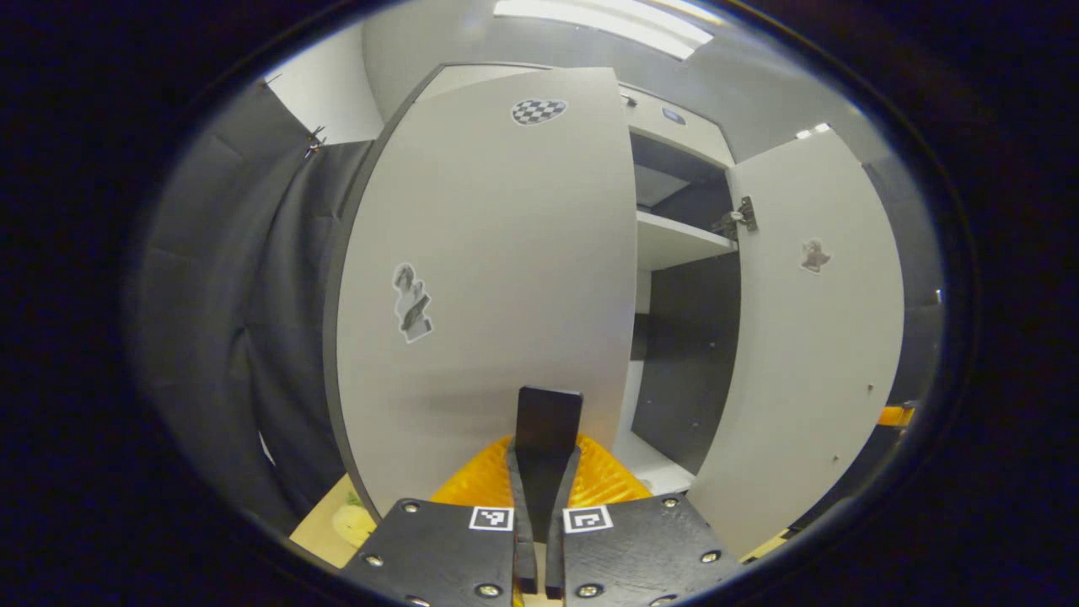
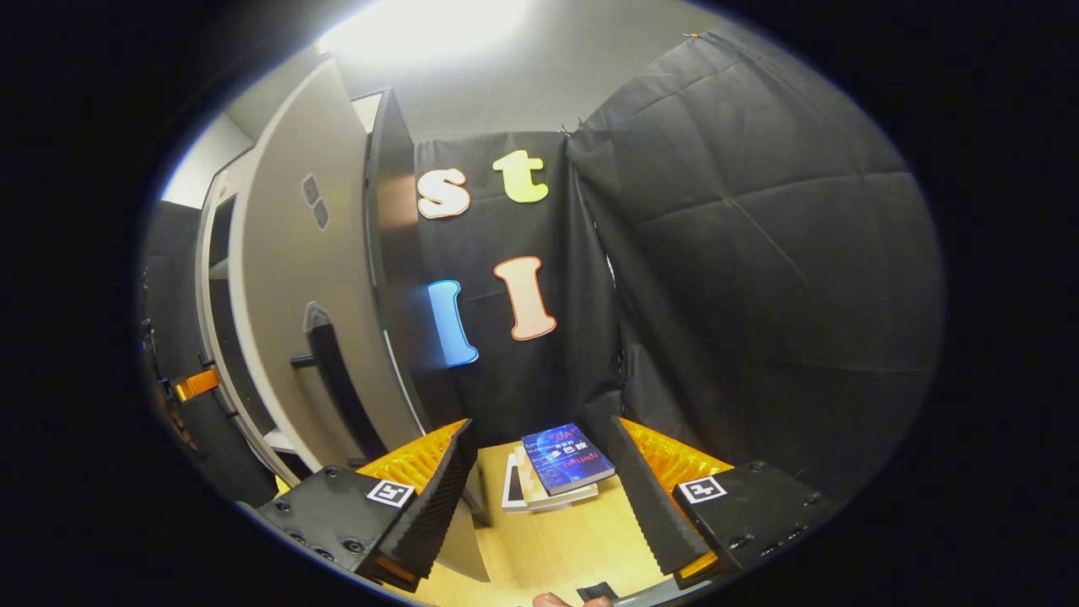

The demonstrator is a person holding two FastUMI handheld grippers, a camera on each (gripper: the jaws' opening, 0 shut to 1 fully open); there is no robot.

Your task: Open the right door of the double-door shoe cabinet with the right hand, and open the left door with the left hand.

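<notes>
In the left gripper view, left door [image 1: 489, 287] at centre-left, swung partly open, a dark handle [image 1: 548, 421] at its lower edge; left gripper [image 1: 539, 489] at bottom centre, fingers clenched on that handle. Right of it, cabinet [image 1: 674, 244] interior exposed; right door [image 1: 809, 337] wide open at far right. In the right gripper view, right gripper [image 2: 539, 480] at bottom centre, pointing level, fingers spread and empty, books [image 2: 556, 468] on the floor between them.
</notes>
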